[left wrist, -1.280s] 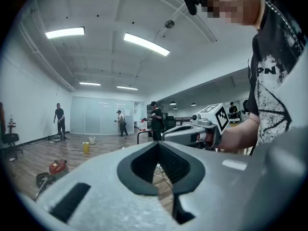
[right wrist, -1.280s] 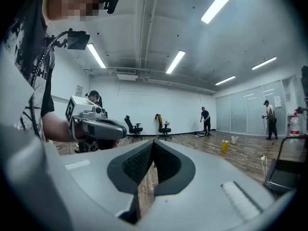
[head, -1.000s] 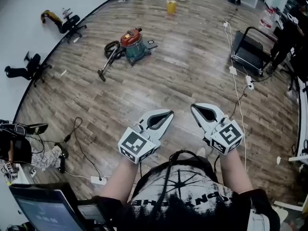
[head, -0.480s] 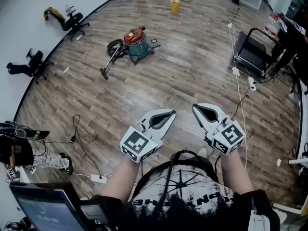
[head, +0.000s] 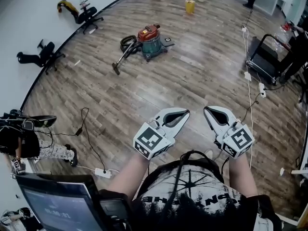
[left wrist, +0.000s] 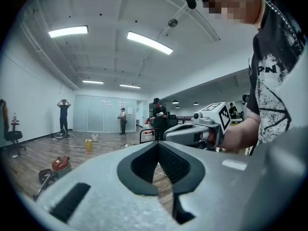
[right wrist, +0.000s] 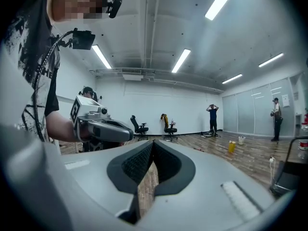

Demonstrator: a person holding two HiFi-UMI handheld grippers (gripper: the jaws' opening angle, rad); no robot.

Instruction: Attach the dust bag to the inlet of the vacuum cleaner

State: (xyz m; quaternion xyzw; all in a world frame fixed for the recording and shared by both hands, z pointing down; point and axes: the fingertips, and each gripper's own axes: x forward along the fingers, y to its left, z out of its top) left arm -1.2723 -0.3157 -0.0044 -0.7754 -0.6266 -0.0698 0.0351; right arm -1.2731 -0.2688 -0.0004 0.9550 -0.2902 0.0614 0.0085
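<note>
Head view: the vacuum cleaner [head: 150, 37], red lid over a green drum, stands on the wood floor [head: 192, 81] far up the frame. Its hose [head: 126, 43] coils against its left side. The floor nozzle [head: 115, 71] lies down-left of the vacuum cleaner. A yellow bucket [head: 190, 6] sits beyond it, up-right. An office chair [head: 89, 15] stands by the wall, left of it. The left hand-held gripper [head: 186, 113] and right hand-held gripper [head: 207, 110] are held side by side at chest height. Both are well apart from the vacuum cleaner, below and to its right in frame.

Left gripper view: jaws narrow, pads pressed together, nothing between them. The vacuum cleaner shows small at lower left, far off on the floor. The bucket is behind it to the right, with standing people further back.

Right gripper view: jaws likewise closed on nothing. The left hand-held gripper shows at left, chairs along the far wall.
</note>
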